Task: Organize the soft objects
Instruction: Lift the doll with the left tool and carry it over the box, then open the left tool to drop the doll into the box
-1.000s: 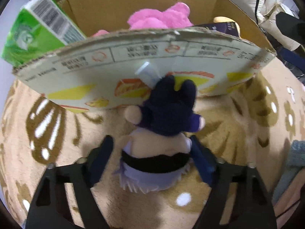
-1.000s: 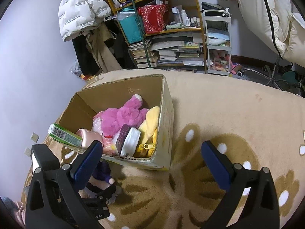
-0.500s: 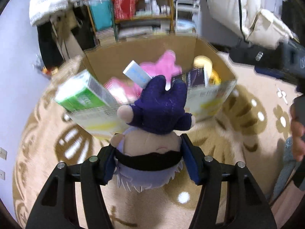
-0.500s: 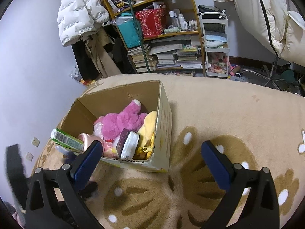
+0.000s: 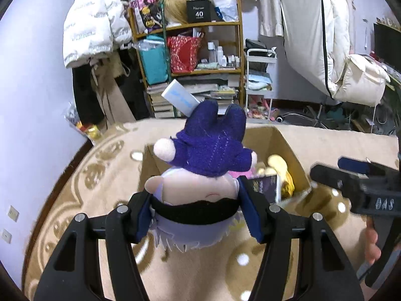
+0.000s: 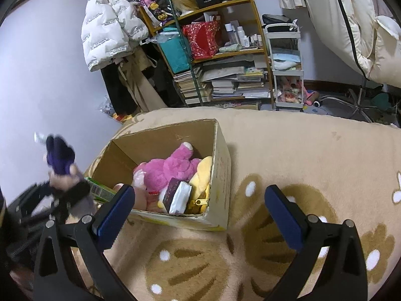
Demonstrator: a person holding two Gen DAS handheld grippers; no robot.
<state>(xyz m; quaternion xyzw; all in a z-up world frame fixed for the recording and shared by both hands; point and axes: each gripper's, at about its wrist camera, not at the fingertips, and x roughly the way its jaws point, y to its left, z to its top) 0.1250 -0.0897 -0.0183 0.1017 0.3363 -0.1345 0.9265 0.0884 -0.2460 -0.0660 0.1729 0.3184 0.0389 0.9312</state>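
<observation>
Purple-hatted plush doll clamped upright in left gripper, cardboard box just ahead-below; right gripper spread, empty.

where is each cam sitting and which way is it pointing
Left wrist: rides the left gripper, looking along its fingers over the held doll toward the box and shelf; the right gripper and part of a hand show at right.
Right wrist: rides the right gripper, raised and tilted down at the box on the rug; its open fingers frame the view, and the left gripper with the doll shows blurred at left.
Shared: box, doll, shelf, rug.
</observation>
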